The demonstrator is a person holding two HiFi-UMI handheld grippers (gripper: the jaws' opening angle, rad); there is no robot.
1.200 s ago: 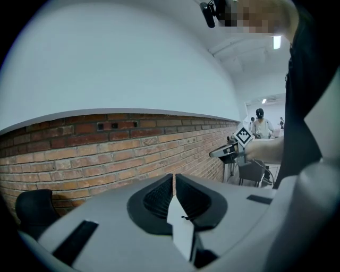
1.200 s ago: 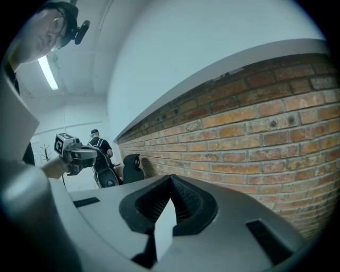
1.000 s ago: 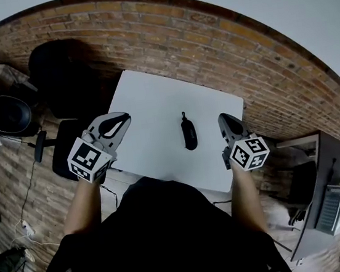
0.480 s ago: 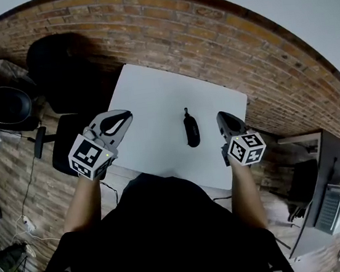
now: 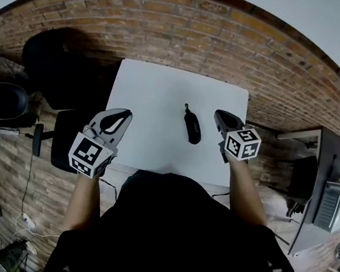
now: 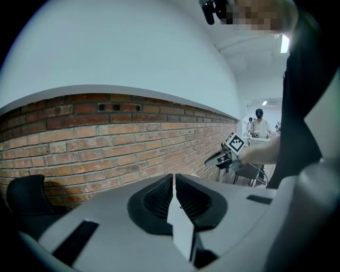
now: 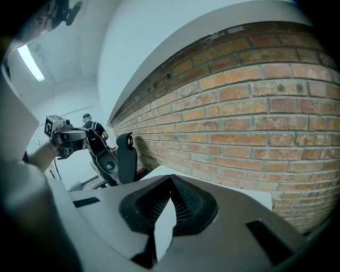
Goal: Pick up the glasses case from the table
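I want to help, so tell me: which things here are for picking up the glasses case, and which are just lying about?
For the job:
- glasses case
- white table it lies on
- left gripper, jaws shut
- right gripper, jaws shut

Just lying about:
- black chair
- grey desk

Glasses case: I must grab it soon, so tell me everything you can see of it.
The glasses case is small, dark, oblong with rounded ends, apparently closed. A short loop sticks out of its far end. It lies flat on the white table, lengthwise away from the person, touching only the tabletop.
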